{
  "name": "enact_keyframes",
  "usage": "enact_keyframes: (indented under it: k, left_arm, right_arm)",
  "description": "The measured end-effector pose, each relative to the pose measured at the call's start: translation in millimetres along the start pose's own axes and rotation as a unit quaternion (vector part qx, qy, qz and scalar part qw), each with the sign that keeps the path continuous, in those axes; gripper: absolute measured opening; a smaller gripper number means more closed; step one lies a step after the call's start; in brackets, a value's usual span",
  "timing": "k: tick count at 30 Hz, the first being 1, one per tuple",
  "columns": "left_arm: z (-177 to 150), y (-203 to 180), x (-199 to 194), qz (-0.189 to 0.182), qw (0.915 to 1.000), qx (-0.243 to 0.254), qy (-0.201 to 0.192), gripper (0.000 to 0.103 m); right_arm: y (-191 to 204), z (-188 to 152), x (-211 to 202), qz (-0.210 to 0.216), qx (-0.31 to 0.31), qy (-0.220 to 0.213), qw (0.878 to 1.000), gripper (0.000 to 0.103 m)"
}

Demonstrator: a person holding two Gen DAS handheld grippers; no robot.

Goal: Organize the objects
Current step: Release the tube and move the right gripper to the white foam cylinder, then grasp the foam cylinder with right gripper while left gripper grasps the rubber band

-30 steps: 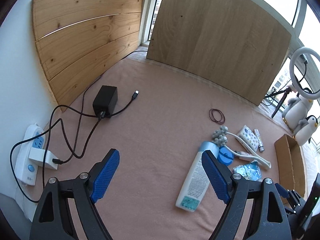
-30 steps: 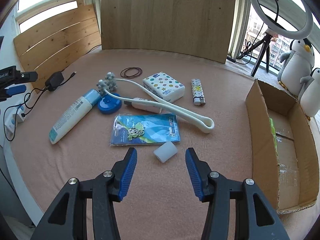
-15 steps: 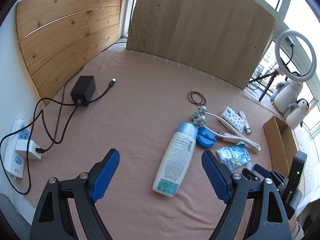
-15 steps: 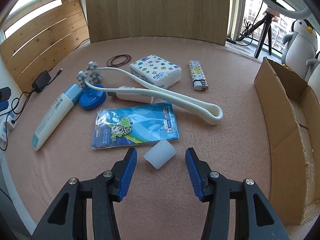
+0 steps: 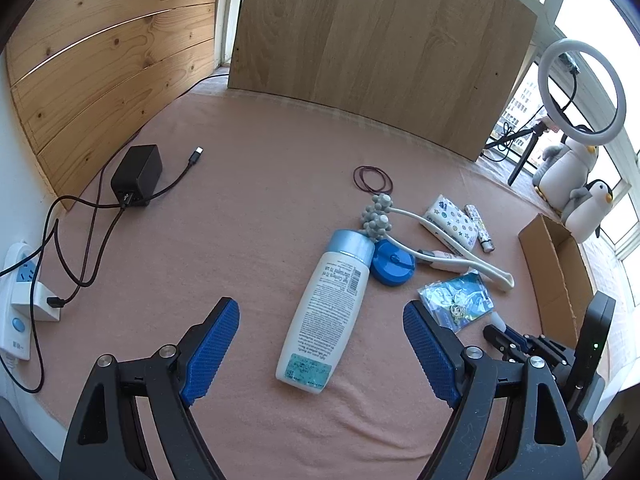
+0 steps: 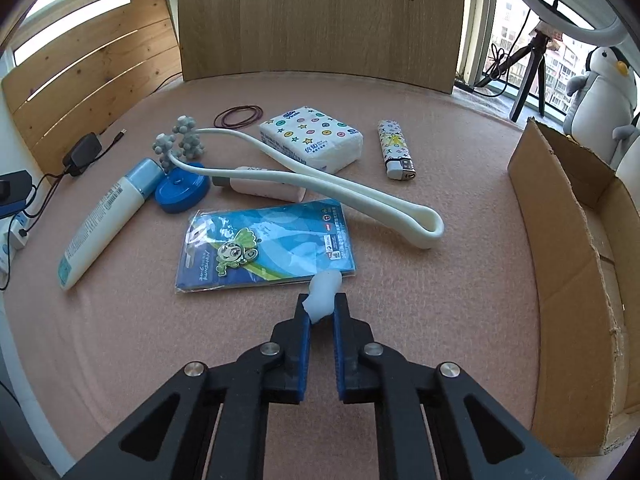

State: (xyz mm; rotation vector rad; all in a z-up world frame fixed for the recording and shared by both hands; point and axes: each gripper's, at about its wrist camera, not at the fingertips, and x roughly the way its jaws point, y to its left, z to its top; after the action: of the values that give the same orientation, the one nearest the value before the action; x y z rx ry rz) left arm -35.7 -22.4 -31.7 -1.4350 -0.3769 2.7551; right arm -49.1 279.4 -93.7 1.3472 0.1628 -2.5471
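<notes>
My right gripper (image 6: pixel 322 310) is shut on a small white translucent cap (image 6: pixel 326 290) at the near edge of a blue cartoon packet (image 6: pixel 266 250). My left gripper (image 5: pixel 320 332) is open and empty, its jaws either side of the foot of a white lotion bottle (image 5: pixel 326 314). Beyond lie a blue round lid (image 6: pixel 182 194), a white neck massager (image 6: pixel 304 184), a tissue pack (image 6: pixel 312 136), a lighter (image 6: pixel 396 148) and rubber bands (image 6: pixel 238 116). An open cardboard box (image 6: pixel 568 248) stands at the right.
A black charger (image 5: pixel 138 174) with cables and a white power strip (image 5: pixel 18 300) lie at the left. Wooden boards stand behind the pink mat. A ring light (image 5: pixel 580 92) and penguin toys (image 5: pixel 576 192) stand at the far right.
My right gripper moved forward and closed on the white cap. My left gripper swung right, bringing the lotion bottle between its open jaws.
</notes>
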Motion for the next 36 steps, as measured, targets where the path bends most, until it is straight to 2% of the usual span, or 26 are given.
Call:
enact_keyframes:
  k: [6,10,13,16,18,20,24,25,26,27,29,33,36]
  left_arm:
    - [4,-10,23,-0.007,0.9999,0.009,0.01,0.087]
    - [17,-4,38,0.009,0.9999,0.006,0.004,0.087]
    - [48,-2,57,0.02,0.9997,-0.001,-0.009,0.087]
    - [88,-9,85,0.012,0.9998,-0.005,-0.016,0.086]
    - [110,-22,109,0.002,0.9998,0.016,-0.011,0.086]
    - [126,-36,138,0.009,0.9991,0.042,0.003,0.085]
    - [143,-47,199,0.018,0.9957,0.057,0.07,0.065]
    - [143,-49,210,0.027,0.9939,0.064,0.086,0.063]
    - [144,-55,211,0.041,0.9933,0.087,0.065,0.063]
    - [145,-61,216,0.047,0.9908,0.102,0.075,0.063]
    - [150,-67,217,0.045,0.9896,0.116,0.072,0.055]
    - [152,-80,216,0.034,0.9844,0.153,0.08,0.003]
    - [153,-86,216,0.039,0.9835,0.158,0.08,0.002]
  right_arm:
    - [-5,-13,-10,-0.005,0.005,0.003,1.0,0.009]
    - [-10,-24,-18,-0.005,0.014,0.002,1.0,0.009]
    - [-8,-28,-20,-0.008,0.012,-0.001,1.0,0.009]
    - [-7,-30,-22,-0.011,0.015,-0.004,1.0,0.009]
    - [-8,-33,-24,-0.01,0.021,-0.006,1.0,0.009]
    - [-7,-37,-26,-0.011,0.023,-0.009,1.0,0.009]
    - [-9,-42,-29,-0.007,0.027,-0.011,1.0,0.009]
    - [-10,-43,-30,-0.006,0.027,-0.012,1.0,0.009]
    - [-10,-44,-30,-0.006,0.027,-0.012,1.0,0.009]
    - [-10,-45,-31,-0.005,0.027,-0.013,1.0,0.009]
    - [-11,-44,-30,-0.003,0.03,-0.014,0.999,0.009]
    - [-11,-44,-30,-0.001,0.031,-0.015,0.999,0.009]
    - [-12,-43,-29,-0.001,0.033,-0.015,0.999,0.009]
